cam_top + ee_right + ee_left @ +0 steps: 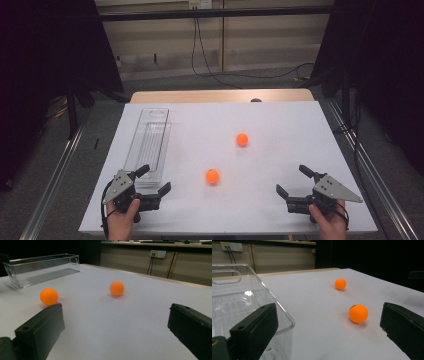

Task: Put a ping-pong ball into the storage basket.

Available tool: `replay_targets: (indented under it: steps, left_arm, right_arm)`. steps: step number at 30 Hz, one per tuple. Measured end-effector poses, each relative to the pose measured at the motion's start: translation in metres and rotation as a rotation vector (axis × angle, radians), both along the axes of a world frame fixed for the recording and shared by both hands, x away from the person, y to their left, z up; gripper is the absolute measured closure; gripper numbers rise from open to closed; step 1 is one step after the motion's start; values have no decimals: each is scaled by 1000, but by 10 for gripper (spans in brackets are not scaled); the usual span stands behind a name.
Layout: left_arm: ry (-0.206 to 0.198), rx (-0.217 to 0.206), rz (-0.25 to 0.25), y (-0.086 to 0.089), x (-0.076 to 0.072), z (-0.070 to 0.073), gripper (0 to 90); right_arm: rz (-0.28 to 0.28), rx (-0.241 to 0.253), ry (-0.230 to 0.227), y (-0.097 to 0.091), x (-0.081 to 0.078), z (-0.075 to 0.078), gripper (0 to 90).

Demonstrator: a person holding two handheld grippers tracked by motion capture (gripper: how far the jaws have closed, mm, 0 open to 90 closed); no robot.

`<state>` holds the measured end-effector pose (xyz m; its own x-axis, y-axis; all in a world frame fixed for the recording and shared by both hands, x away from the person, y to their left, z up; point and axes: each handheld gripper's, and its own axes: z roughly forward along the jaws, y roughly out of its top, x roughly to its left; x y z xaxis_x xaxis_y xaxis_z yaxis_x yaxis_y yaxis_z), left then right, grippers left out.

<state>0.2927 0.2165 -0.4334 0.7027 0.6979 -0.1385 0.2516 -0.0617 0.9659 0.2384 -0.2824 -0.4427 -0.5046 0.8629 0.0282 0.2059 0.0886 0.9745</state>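
I have both grippers low at the near edge of the white table (pixel 280 125). Left gripper (pixel 152 180): jaws spread wide, nothing between them, one black jaw right beside the near end of the clear plastic bin (pixel 149 142); I cannot tell whether it touches. Right gripper (pixel 295 181): jaws equally wide, empty, well apart from everything. Near orange ball (pixel 212 176) sits on the table between the two grippers, smooth, matte, round; far orange ball (pixel 242 139) lies beyond it, mid-table. The bin is long, narrow, ribbed on its floor, with a cut-out handle at each end. The left gripper view shows a dark mark on top of the near ball.
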Motion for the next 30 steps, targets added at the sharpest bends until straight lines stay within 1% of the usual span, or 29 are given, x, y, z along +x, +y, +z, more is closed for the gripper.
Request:
replay_targets:
  steps: [2, 4, 5, 6, 7, 8, 9, 11, 13, 16, 18, 21, 22, 23, 24, 26, 30]
  left_arm:
    - [0, 9, -9, -1, 1, 1, 17]
    - [19, -17, -20, -5, 1, 2, 17]
    - [18, -24, -25, -6, 1, 3, 17]
    - [12, -2, -35, -8, 1, 5, 17]
    - [9, 2, -37, -10, 1, 5, 17]
    - [9, 2, -37, -10, 1, 5, 17]
    - [16, -1, -50, -12, 1, 6, 17]
    - [15, 10, -53, -14, 1, 6, 17]
    - [29, 0, -57, -17, 2, 5, 17]
    - [32, 8, -61, -20, 3, 6, 17]
    - [41, 0, -64, -22, 3, 7, 17]
    - [45, 6, -68, -25, 4, 7, 17]
    - [46, 21, -70, -25, 4, 7, 17]
    - [44, 11, -66, -27, 5, 7, 17]
    - [45, 15, -70, -28, 5, 7, 18]
    - [52, 11, -65, -30, 5, 8, 18]
    - [50, 27, -80, -34, 5, 9, 18]
  right_arm:
    - [1, 3, -3, 0, 0, 1, 2]
    - [0, 4, -1, 0, -1, 1, 2]
    - [0, 4, -1, 0, -1, 1, 2]
    - [1, 4, -1, 0, -1, 1, 2]
    - [2, 4, -2, 0, -1, 1, 2]
    - [2, 3, -2, 0, 0, 1, 2]
    - [4, 2, -2, 0, 0, 1, 2]
    - [4, 3, -2, 0, 0, 1, 2]
    - [6, 1, -3, 0, -1, 1, 3]
    - [6, -3, -4, 0, -1, 1, 3]
    - [5, -1, -3, 0, -1, 1, 3]
    - [8, -2, -4, -1, 0, 1, 3]
    - [8, -2, -4, -1, 0, 1, 3]
    - [10, -1, -3, -1, 0, 1, 3]
    - [11, -3, -3, -1, 0, 1, 3]
    - [11, 0, -4, 0, -1, 2, 3]
    - [16, -1, -7, 0, -1, 2, 3]
